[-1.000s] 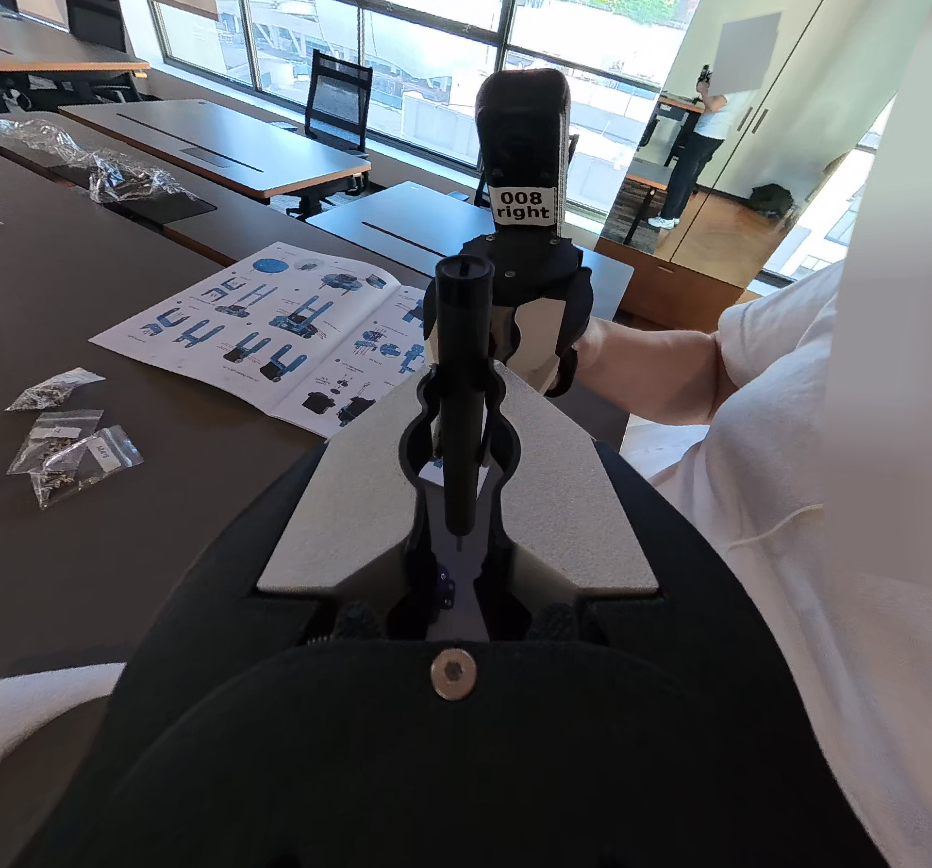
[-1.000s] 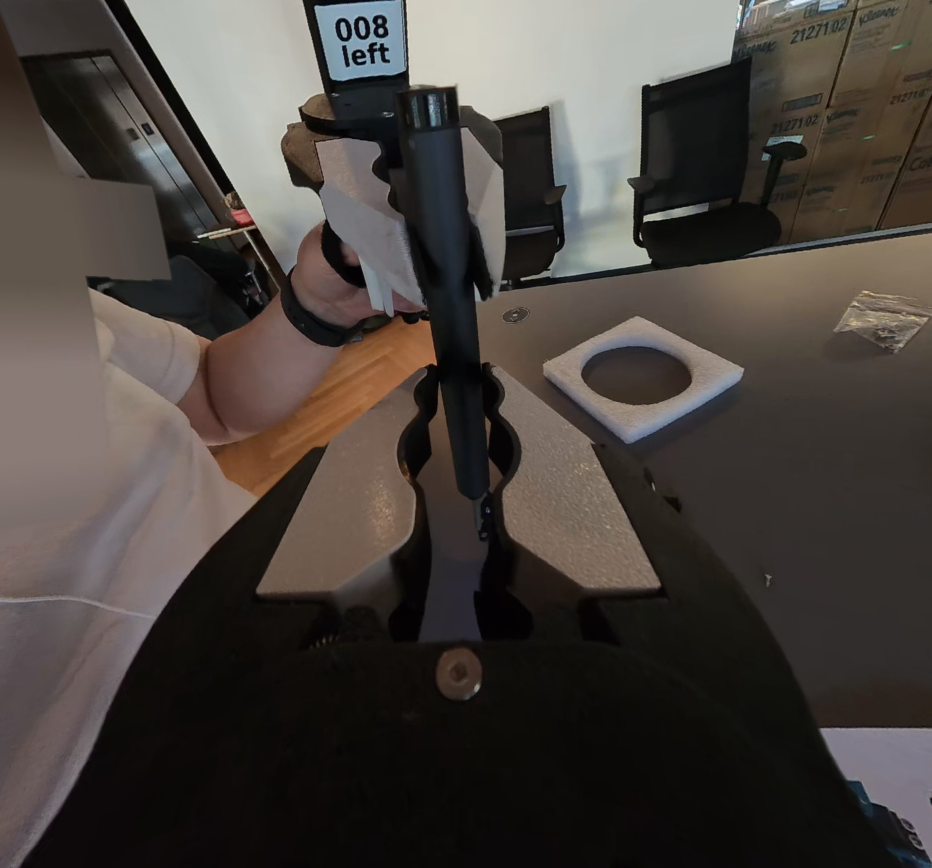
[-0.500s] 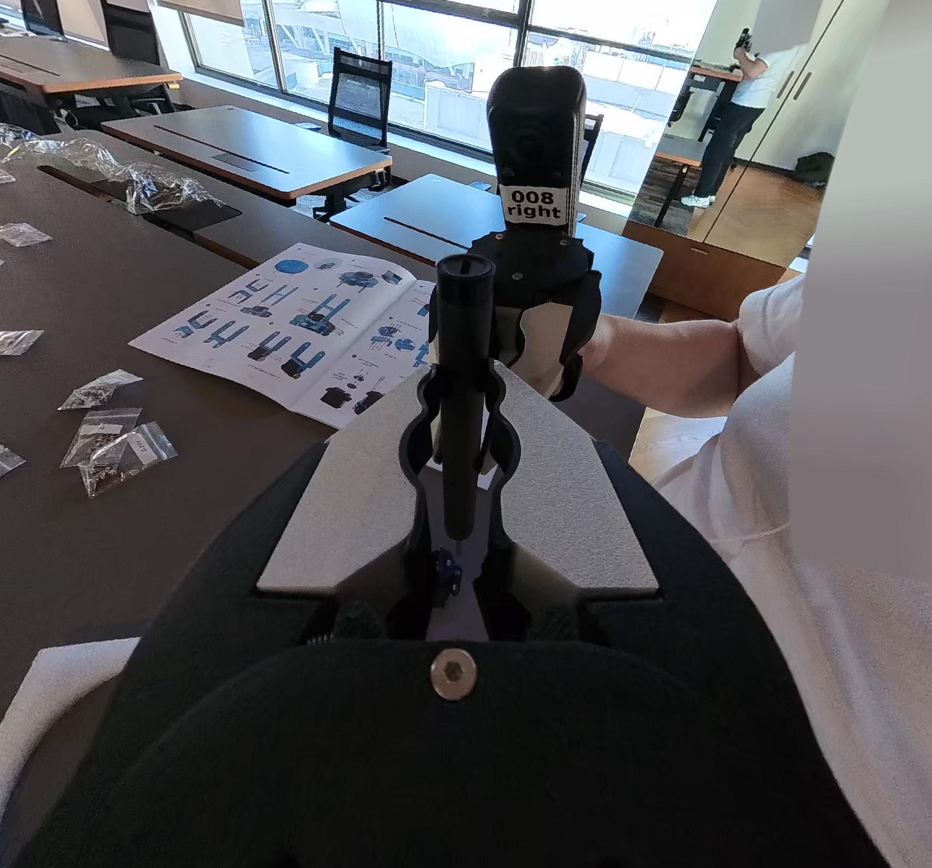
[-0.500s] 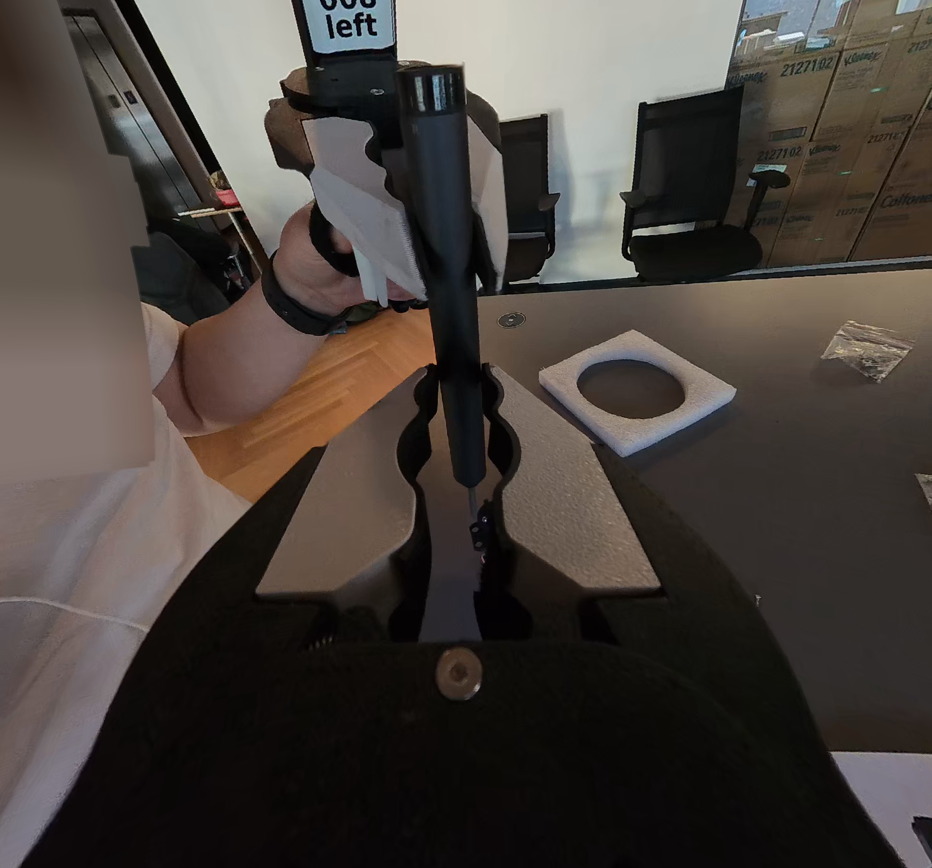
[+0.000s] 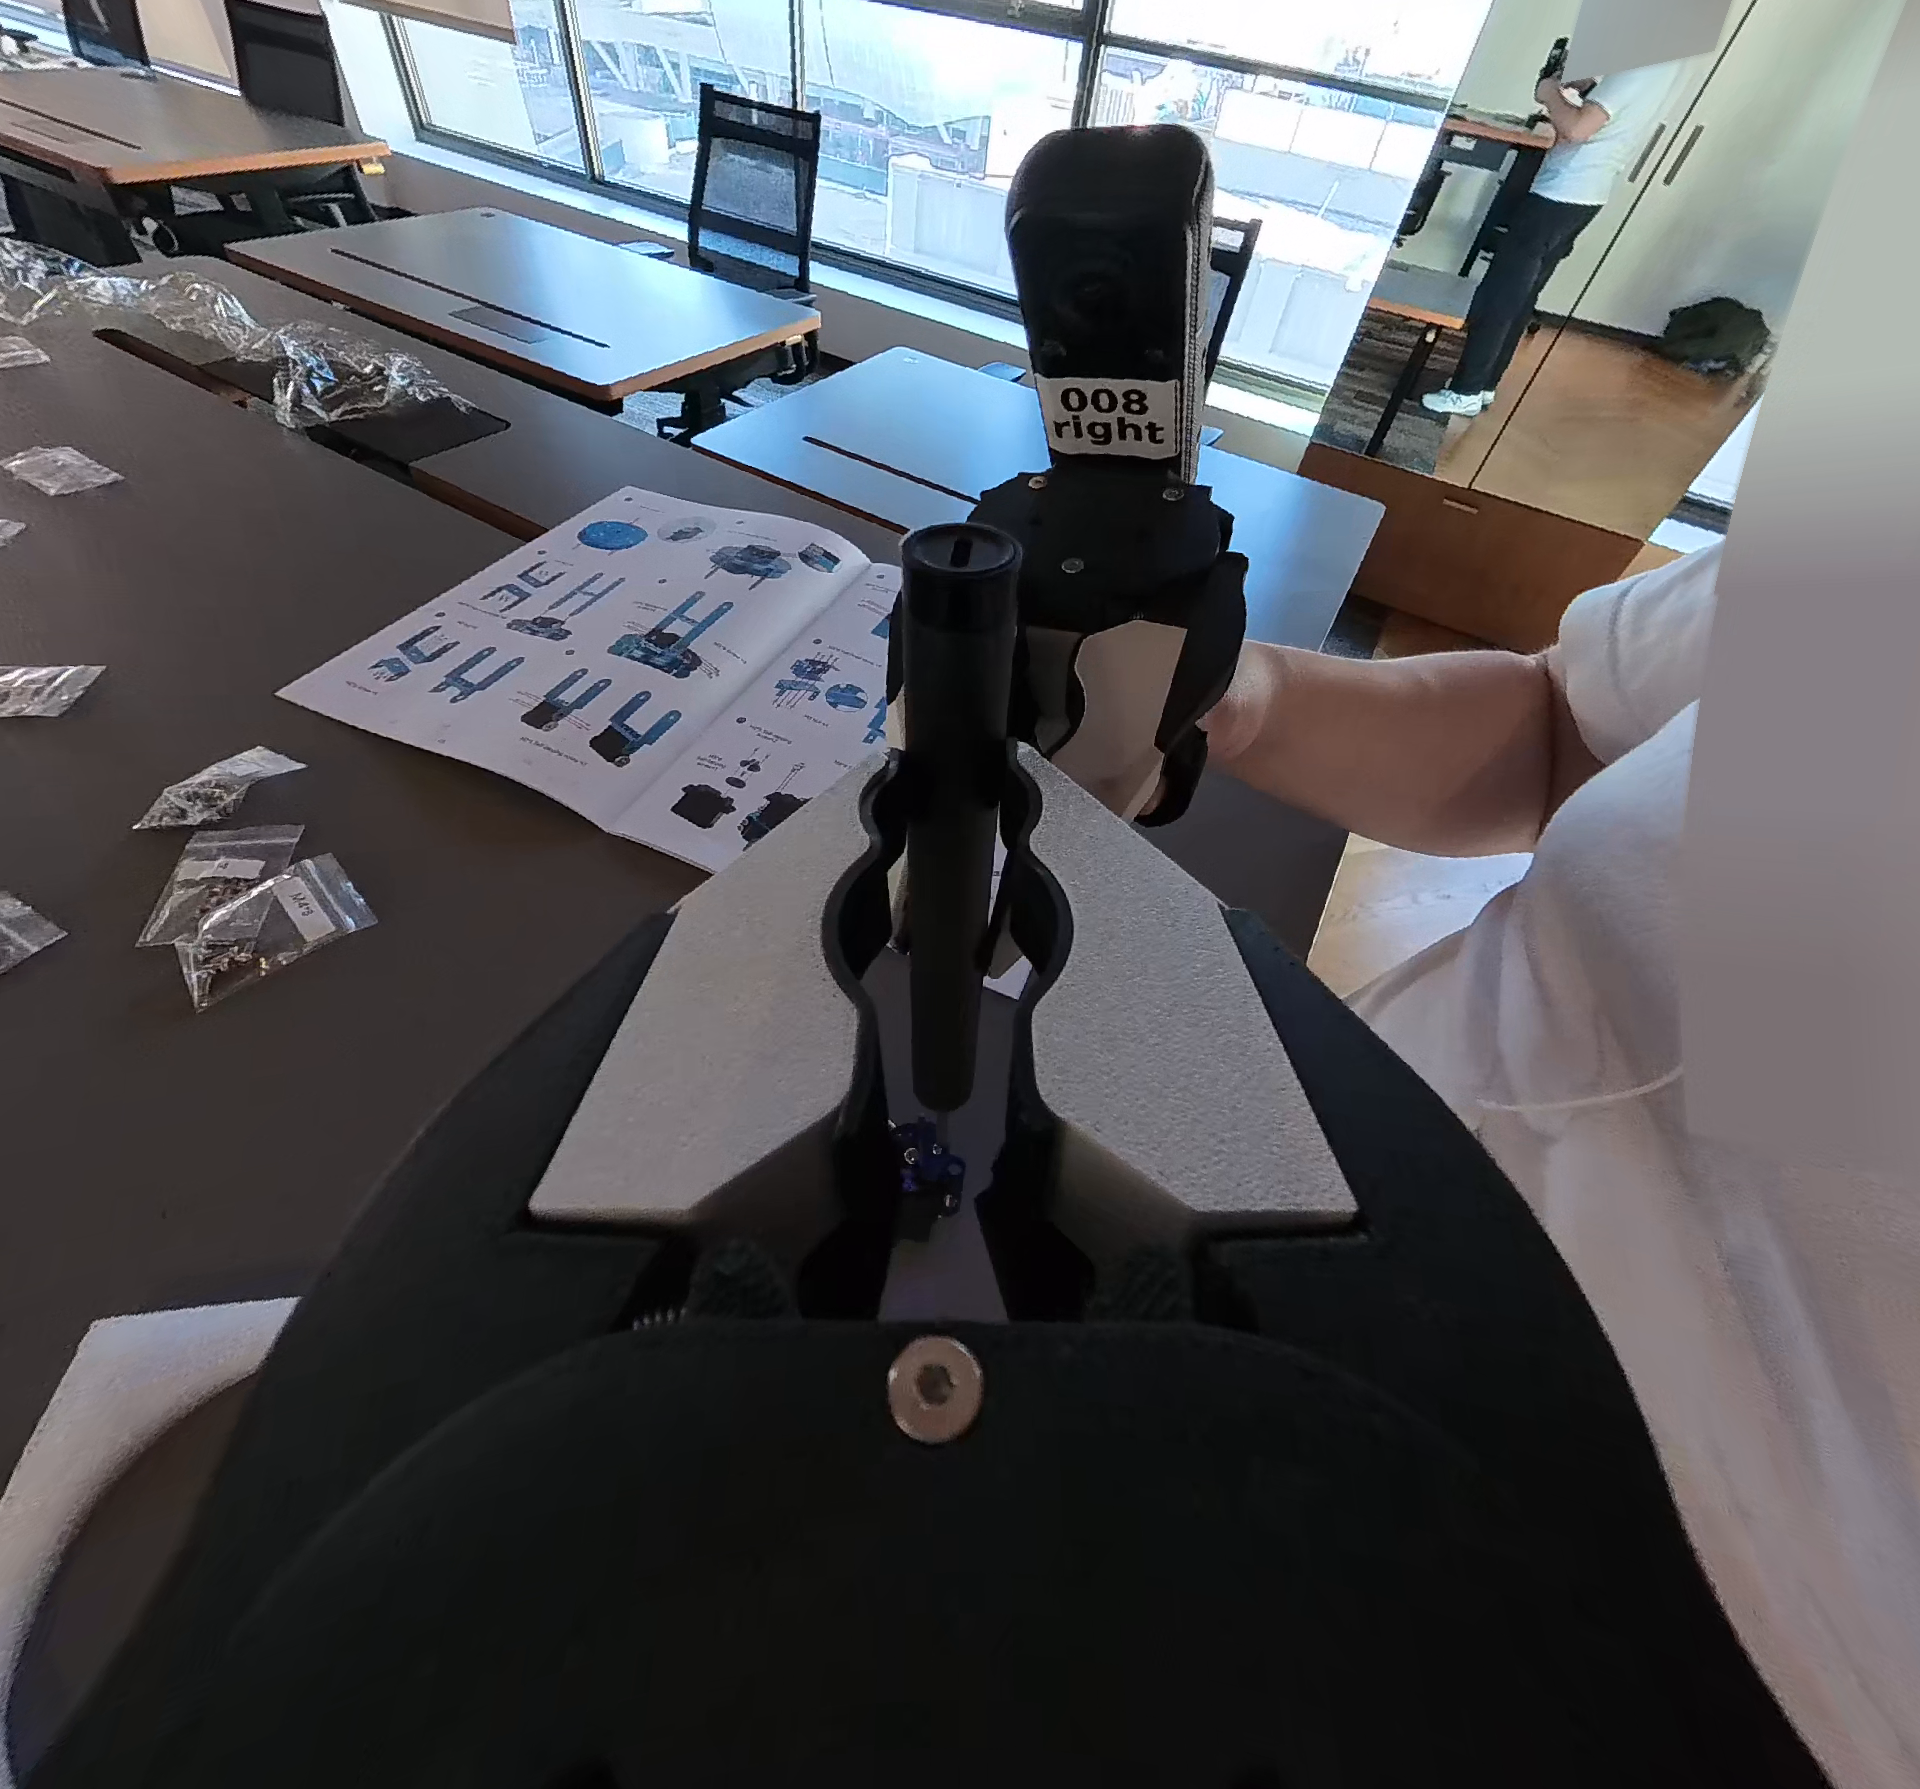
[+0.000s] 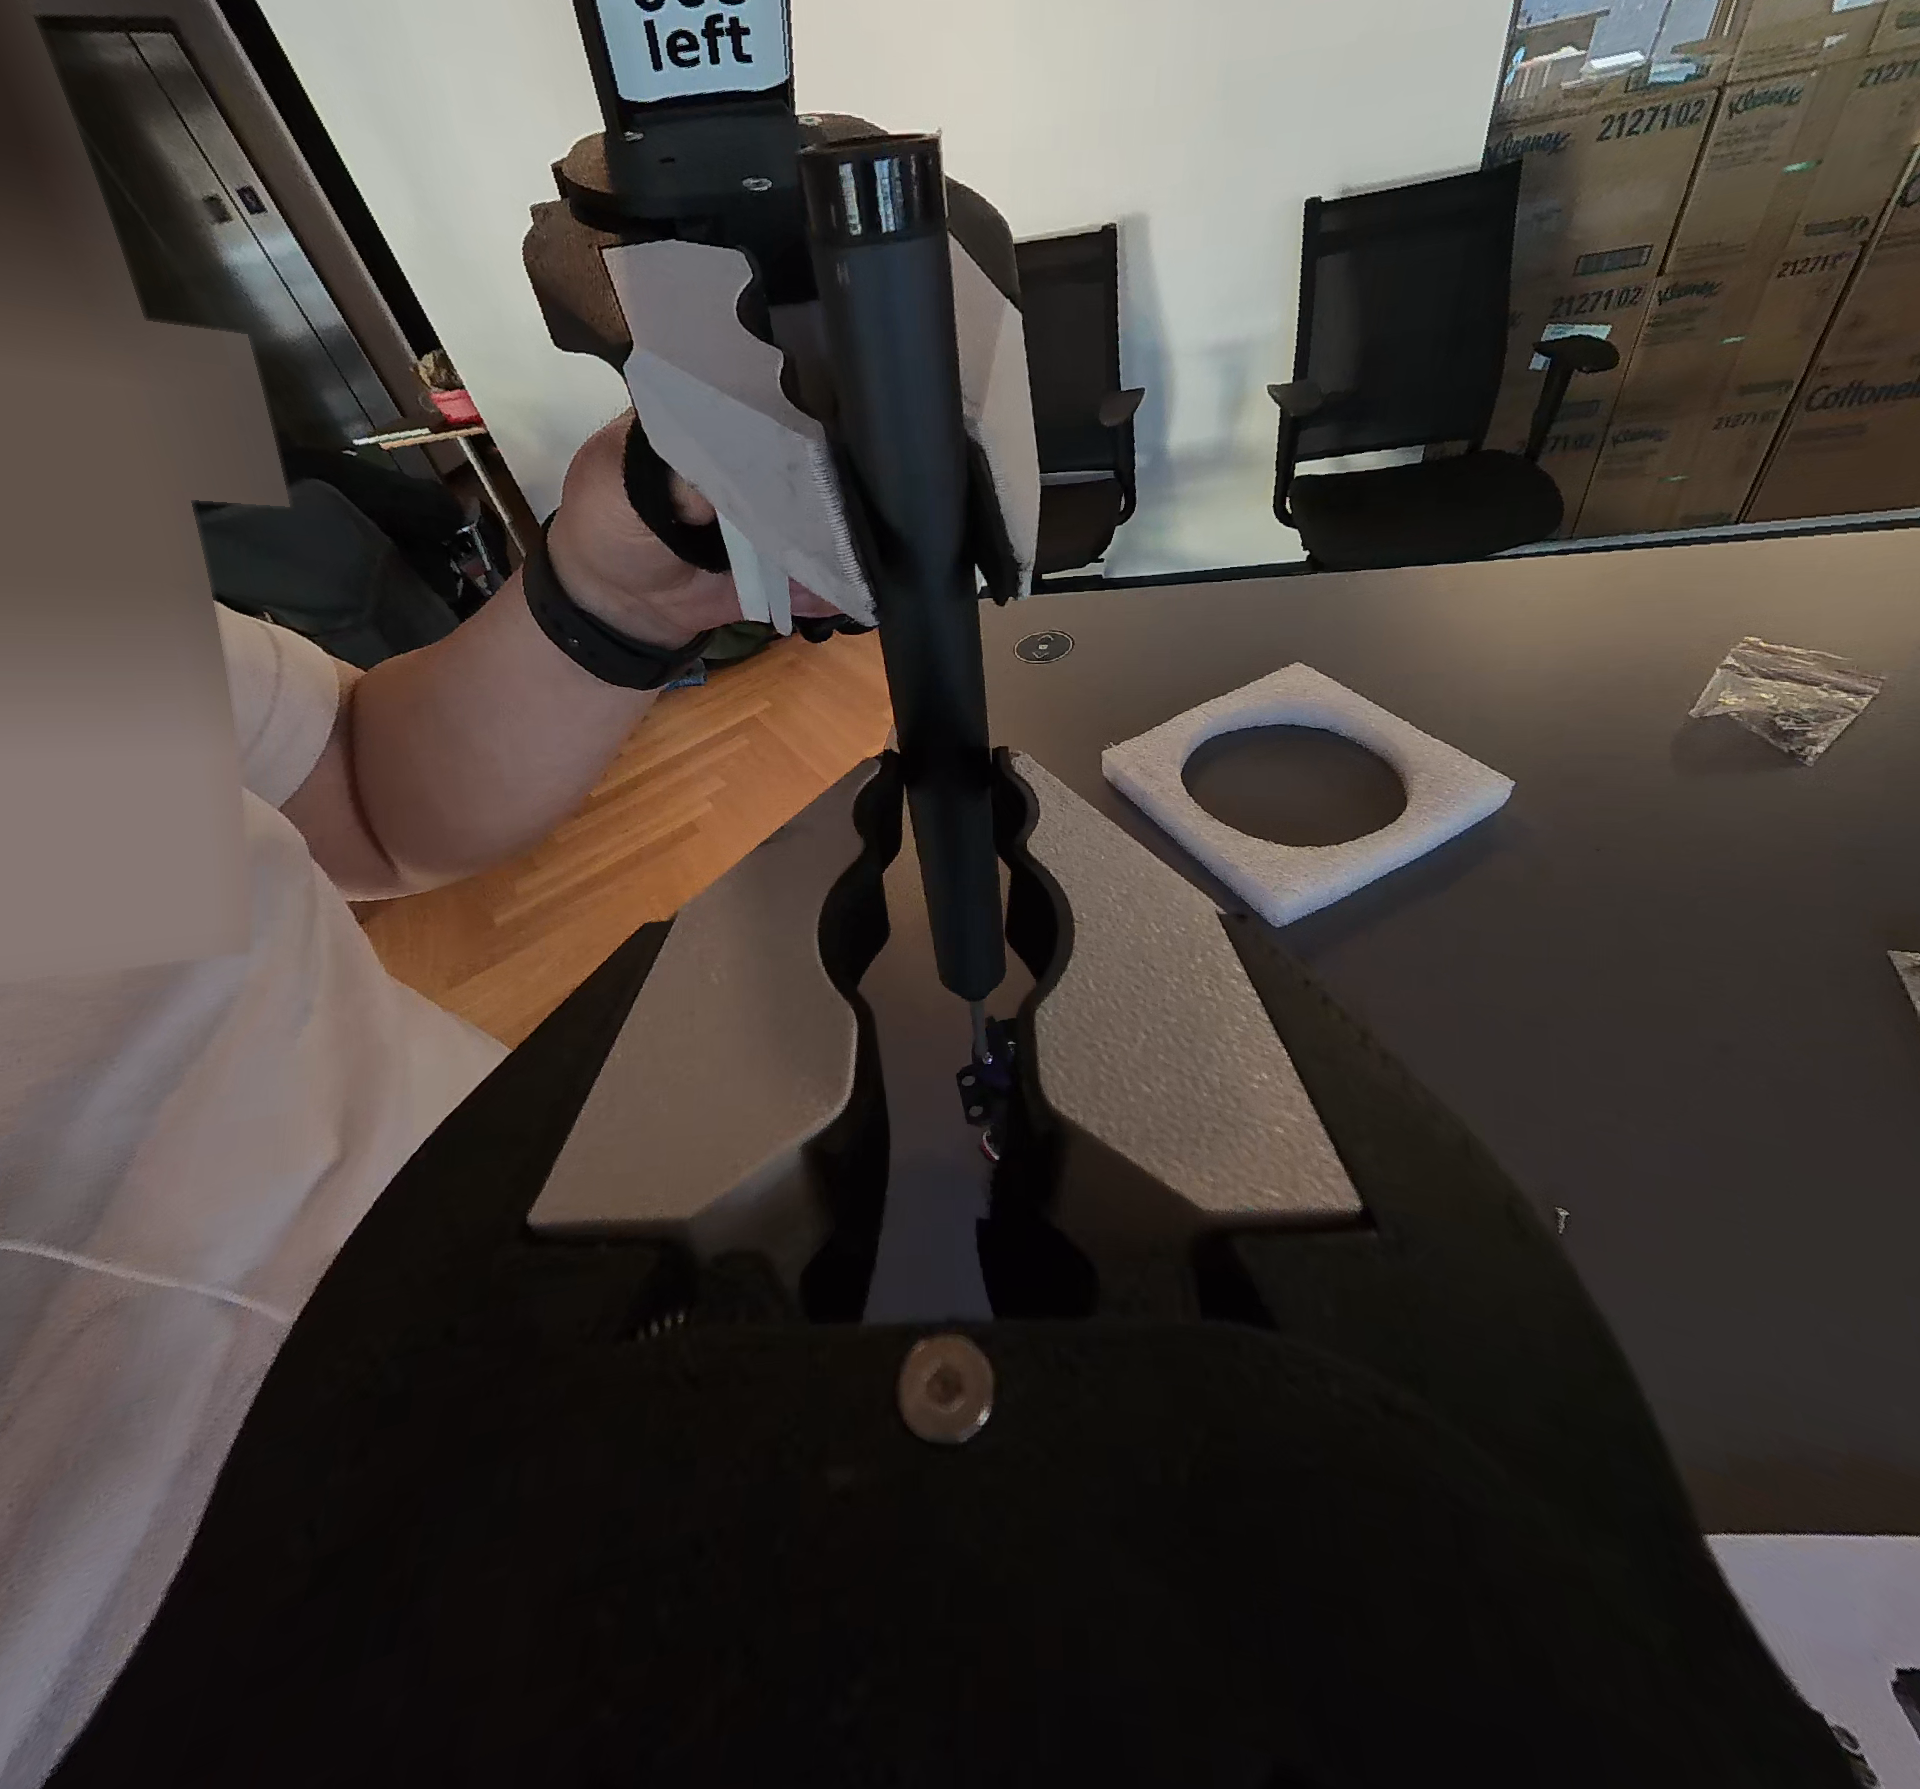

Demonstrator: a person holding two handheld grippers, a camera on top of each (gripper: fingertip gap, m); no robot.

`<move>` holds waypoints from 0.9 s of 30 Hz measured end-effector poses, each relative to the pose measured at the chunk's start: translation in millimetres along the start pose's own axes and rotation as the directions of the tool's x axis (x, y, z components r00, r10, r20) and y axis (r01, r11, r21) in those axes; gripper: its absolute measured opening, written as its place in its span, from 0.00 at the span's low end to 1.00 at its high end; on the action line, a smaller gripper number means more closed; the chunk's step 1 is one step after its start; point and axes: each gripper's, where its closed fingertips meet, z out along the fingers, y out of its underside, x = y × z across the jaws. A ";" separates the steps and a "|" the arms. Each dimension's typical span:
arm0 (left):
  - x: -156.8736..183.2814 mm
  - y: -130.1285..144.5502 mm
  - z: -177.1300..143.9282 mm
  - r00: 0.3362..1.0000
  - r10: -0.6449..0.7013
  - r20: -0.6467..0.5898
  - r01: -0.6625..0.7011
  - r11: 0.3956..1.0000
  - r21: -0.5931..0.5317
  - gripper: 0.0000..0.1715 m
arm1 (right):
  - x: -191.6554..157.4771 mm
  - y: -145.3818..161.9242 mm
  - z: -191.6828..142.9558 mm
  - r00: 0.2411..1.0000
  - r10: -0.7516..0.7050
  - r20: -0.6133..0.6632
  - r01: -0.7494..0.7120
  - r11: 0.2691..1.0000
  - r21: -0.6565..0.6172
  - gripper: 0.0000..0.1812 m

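A black cylindrical screwdriver [image 5: 951, 804] runs between my left gripper's [image 5: 945, 783] fingertips, which are shut on its shaft. Its thin tip touches a small blue part [image 5: 925, 1168] deep between the jaws. The right gripper [image 5: 1081, 742] sits just behind its capped end. In the right wrist view the screwdriver [image 6: 914, 492] is clamped in the left gripper [image 6: 920, 586]. Its lower shaft passes between my right gripper's [image 6: 945, 768] shut fingertips. Its tip meets a small black part [image 6: 982, 1090] against the right finger. Both grippers are held above the dark table's [image 5: 312, 1064] edge.
An open instruction booklet [image 5: 623, 659] and several small bags of hardware [image 5: 249, 908] lie on the table. A white foam square with a round hole [image 6: 1299, 794] and another bag [image 6: 1787, 700] lie to the right. A person's white sleeve [image 5: 1610, 1012] is close by.
Both grippers have shifted together with the screwdriver still between them. More of the table's left side shows, and the blue part at the tip is plainer to see.
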 end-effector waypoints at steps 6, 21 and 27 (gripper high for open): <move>-1.0 2.2 0.6 1.000 0.003 -0.001 -0.003 1.000 -0.002 0.09 | 1.0 1.9 -0.1 1.000 0.000 -0.004 0.000 1.000 -0.004 0.09; -1.4 2.3 0.8 1.000 0.000 -0.011 0.000 1.000 0.000 0.09 | 0.5 1.2 -0.2 1.000 0.004 0.000 -0.004 1.000 -0.002 0.09; 0.7 2.4 1.2 0.999 0.025 -0.038 -0.025 1.000 -0.003 0.09 | -0.5 1.2 -0.9 1.000 -0.016 -0.021 0.016 1.000 -0.002 0.09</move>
